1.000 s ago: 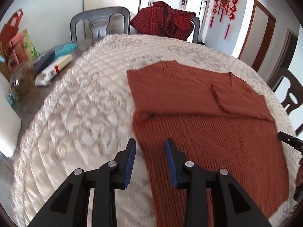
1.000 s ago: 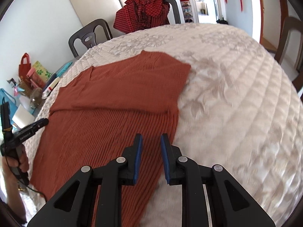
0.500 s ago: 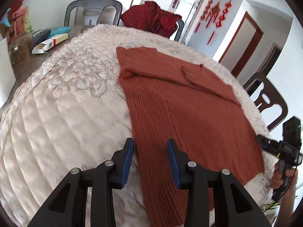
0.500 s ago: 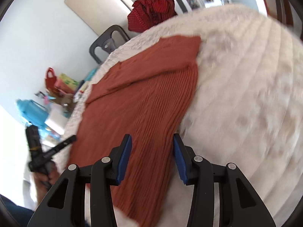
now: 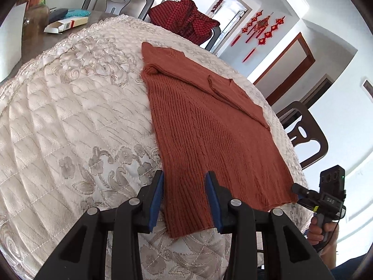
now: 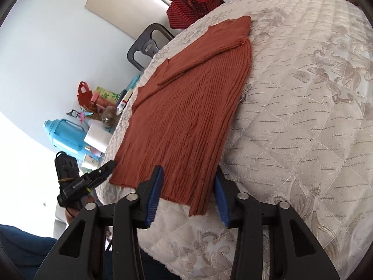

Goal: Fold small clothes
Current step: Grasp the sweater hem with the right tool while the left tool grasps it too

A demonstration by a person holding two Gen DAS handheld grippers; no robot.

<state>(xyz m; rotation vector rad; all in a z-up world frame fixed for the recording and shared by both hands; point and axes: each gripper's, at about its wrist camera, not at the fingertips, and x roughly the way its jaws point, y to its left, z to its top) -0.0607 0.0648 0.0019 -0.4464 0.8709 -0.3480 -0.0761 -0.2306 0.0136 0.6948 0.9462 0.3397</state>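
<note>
At the left corner of the hem, the left gripper (image 5: 184,197) now stands with its jaws wide apart, straddling the near-left corner of the rust-brown knit sweater (image 5: 209,126). A second ago it hung further up the garment's left edge, beside the body; since then it has drawn back toward the table's rim, so the hem's corner now lies between the blue pads (image 5: 155,200), not yet pinched.

The sweater itself has not shifted. It lies flat on the quilted cream cover (image 5: 70,121), sleeves already folded in across the chest, collar end far from the person, hem nearest.

At the right corner the right gripper (image 6: 188,193) has made the same retreat. A second ago its jaws were narrow and over the body of the knit; now they are spread wide, with the near-right hem corner (image 6: 197,200) between them and the fabric edge just inside the right pad. It grips nothing yet.

My reading is that both tools have finished lining up on the two hem corners. The step in hand looks like closing on both corners together, then carrying the hem up toward the collar to halve the garment. The risk is a shallow bite: the loose rib knit could slip free at one corner and skew the fold.

A red checked garment (image 5: 184,18) stays draped over the far chair.
</note>
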